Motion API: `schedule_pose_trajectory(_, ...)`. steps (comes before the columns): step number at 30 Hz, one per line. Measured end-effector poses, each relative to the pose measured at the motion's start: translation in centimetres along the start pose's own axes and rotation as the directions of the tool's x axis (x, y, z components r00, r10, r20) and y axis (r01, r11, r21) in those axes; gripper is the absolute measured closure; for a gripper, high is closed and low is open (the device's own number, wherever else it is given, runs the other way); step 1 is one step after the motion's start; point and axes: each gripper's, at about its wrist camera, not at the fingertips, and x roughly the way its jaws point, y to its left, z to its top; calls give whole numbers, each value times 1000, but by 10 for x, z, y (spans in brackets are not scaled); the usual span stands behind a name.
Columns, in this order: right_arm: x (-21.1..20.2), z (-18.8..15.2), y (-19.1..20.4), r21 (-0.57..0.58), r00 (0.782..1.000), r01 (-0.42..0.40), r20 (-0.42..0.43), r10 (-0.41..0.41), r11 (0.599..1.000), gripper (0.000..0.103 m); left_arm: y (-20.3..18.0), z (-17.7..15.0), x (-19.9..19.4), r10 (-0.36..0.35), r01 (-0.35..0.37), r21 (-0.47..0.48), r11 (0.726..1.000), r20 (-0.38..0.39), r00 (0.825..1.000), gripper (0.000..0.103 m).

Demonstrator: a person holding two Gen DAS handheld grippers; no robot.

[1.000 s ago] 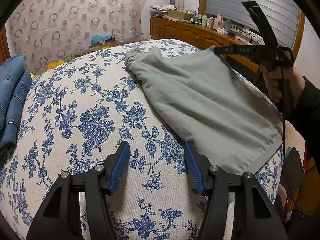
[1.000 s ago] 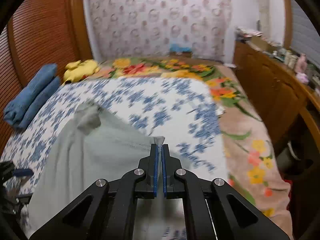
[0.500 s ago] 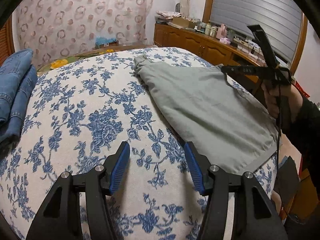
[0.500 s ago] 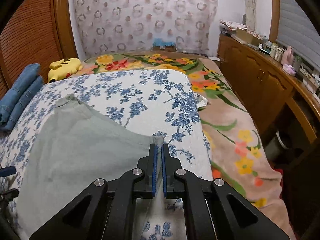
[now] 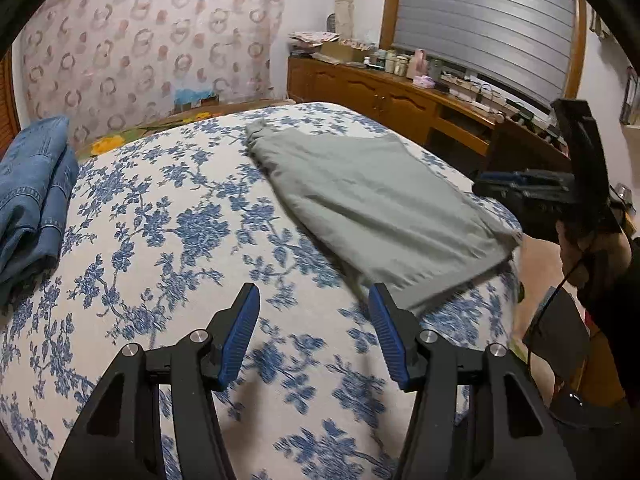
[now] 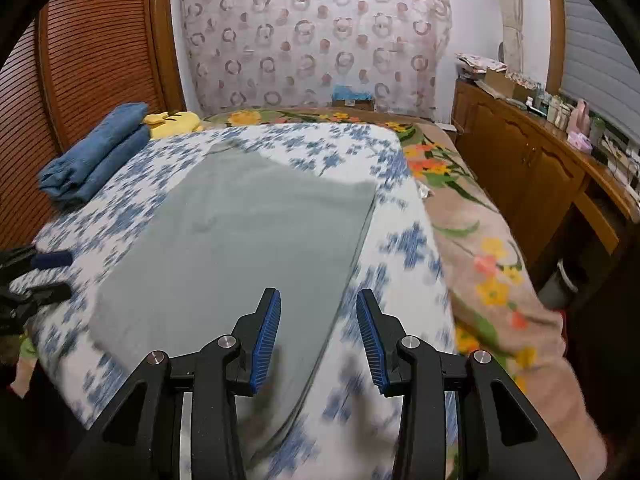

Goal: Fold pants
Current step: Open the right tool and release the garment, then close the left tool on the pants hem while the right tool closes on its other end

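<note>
The grey pants (image 6: 240, 240) lie flat on the bed (image 5: 160, 240), folded into a broad panel running from about 7 o'clock up toward 12 in the right wrist view. The right gripper (image 6: 319, 336) hangs over their near edge with its blue fingers (image 6: 266, 340) spread wide, holding nothing. The left gripper (image 5: 314, 334) hovers over the flowered sheet, fingers (image 5: 240, 336) likewise wide apart and empty, the pants' corner just beyond its right finger at 1 o'clock. Folded jeans (image 5: 32, 196) sit at 9 o'clock.

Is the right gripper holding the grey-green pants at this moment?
No, the right gripper has its jaws wide apart above the grey-green pants, which lie flat on the floral sheet.
</note>
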Motion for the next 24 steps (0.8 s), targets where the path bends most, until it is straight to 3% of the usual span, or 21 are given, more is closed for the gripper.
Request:
schedule_pose_trajectory(9, -19, -23, 9, 34, 1000, -18, -15, 19, 999, 62, -22, -11, 7, -36, 39, 51, 998, -42, 998, 54)
schedule_pose_trajectory(14, -18, -23, 10, 42, 999, -31, -28, 32, 999, 62, -33, -12, 14, -67, 72, 78, 994, -70, 995, 68)
schedule_pose_trajectory(19, -20, -27, 13, 44, 999, -35, -29, 37, 998, 62, -45, -15, 24, -78, 91, 116, 989, -114, 990, 69)
schedule_pose_trajectory(24, -21, -28, 13, 45, 999, -32, -26, 33, 998, 62, -45, -9, 28, -66, 78, 117, 990, -106, 992, 69)
